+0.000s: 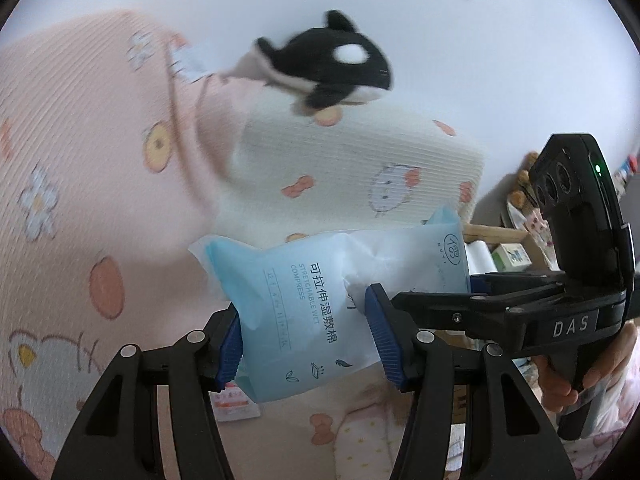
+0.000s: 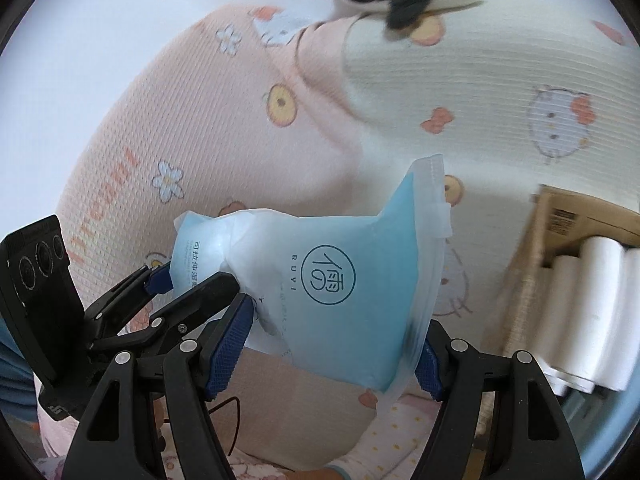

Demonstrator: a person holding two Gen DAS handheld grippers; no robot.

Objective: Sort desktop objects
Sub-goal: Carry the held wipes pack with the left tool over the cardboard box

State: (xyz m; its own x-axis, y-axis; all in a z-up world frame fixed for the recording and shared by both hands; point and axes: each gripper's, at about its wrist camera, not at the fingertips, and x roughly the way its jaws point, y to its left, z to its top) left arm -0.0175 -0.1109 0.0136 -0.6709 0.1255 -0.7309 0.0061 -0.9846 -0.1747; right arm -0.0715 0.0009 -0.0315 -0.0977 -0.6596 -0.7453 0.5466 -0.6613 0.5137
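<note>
A light-blue pouch of wet compress cotton [image 1: 316, 300] is held in the air between both grippers. My left gripper [image 1: 306, 336] is shut on one end of it, blue pads pressing both sides. My right gripper [image 2: 332, 344] is shut on the other end of the pouch [image 2: 344, 292]. The right gripper also shows in the left wrist view [image 1: 480, 292], and the left gripper shows at the lower left of the right wrist view [image 2: 160, 276]. A black and white orca plush [image 1: 336, 68] lies on a pink and white pillow [image 1: 340, 176] behind the pouch.
A cardboard box [image 2: 560, 216] with white rolls [image 2: 588, 312] stands at the right. A wooden tray with small boxes [image 1: 508, 252] sits behind the right gripper. Pink patterned bedding [image 1: 80, 160] fills the left. A small white-and-red packet [image 1: 236, 404] lies below.
</note>
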